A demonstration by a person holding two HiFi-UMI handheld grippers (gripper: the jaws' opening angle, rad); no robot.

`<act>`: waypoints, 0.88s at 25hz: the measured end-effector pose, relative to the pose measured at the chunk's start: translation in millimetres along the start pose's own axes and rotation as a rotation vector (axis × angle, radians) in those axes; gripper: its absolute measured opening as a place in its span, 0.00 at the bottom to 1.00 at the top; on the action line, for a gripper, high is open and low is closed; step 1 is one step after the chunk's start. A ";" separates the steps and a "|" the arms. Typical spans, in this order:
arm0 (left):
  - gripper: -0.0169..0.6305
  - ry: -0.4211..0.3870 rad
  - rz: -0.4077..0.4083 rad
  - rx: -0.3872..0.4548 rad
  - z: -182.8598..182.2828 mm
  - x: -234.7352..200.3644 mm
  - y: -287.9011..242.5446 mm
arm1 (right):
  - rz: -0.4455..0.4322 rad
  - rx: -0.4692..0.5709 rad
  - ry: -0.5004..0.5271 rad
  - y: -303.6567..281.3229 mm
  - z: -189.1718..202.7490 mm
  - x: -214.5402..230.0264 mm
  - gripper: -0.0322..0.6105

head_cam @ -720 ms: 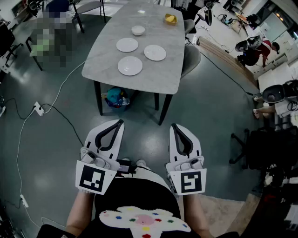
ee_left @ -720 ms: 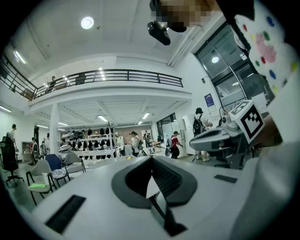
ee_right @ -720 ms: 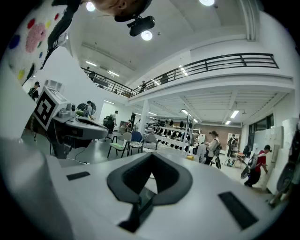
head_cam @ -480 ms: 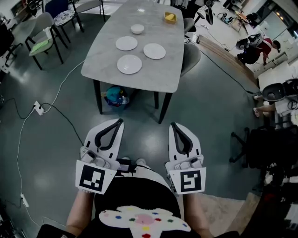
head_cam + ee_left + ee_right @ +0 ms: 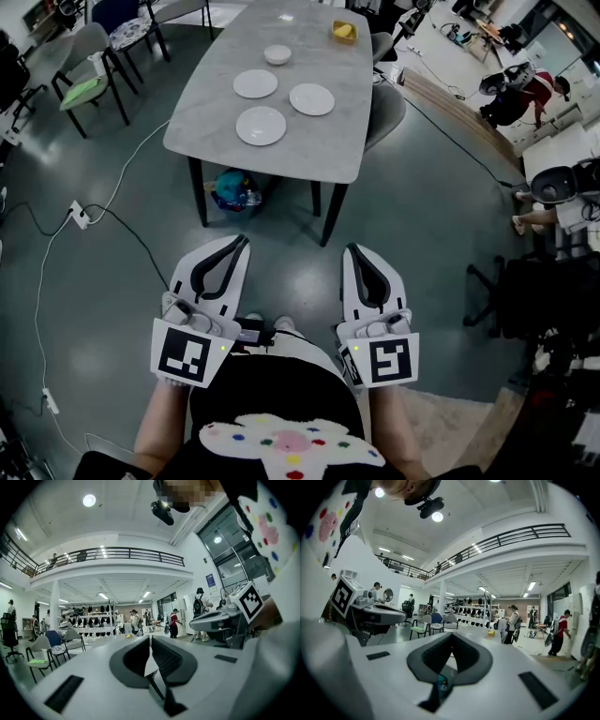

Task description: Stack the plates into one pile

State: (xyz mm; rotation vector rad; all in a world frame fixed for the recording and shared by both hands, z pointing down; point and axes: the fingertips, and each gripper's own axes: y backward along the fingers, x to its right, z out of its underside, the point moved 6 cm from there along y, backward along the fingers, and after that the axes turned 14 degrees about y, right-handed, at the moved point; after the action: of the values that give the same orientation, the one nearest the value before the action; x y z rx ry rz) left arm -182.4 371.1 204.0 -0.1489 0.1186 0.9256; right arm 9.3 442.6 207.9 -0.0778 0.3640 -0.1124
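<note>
Grey table (image 5: 319, 155) holds three separate plates (image 5: 262, 126) (image 5: 256, 84) (image 5: 312, 98); left gripper (image 5: 241, 244), right gripper (image 5: 352, 250) fingers together.

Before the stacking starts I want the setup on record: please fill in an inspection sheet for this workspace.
Surface: grey stone-look table, top mostly bare.
Job's things: three round white plates, lying apart, none stacked.
Clutter: small white bowl and small yellow dish at the table's far end; blue bundle on the floor under the table.
Grippers: left gripper and right gripper both shut, nothing between the jaws, held well short of the table.
Cables: white power strip with leads trailing across the floor at the left.
Surroundings: grey chair with green cushion at the left; person in a red top at the right.
</note>
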 end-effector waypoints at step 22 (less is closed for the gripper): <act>0.22 -0.005 -0.083 -0.015 11.4 31.5 -0.9 | -0.081 0.011 -0.010 17.6 25.0 17.2 0.27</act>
State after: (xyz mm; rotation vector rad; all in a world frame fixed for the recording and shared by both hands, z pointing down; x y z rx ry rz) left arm -162.4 397.3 210.1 -0.1641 0.1000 0.8444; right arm 35.9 459.3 223.4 -0.0817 0.3500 -0.1936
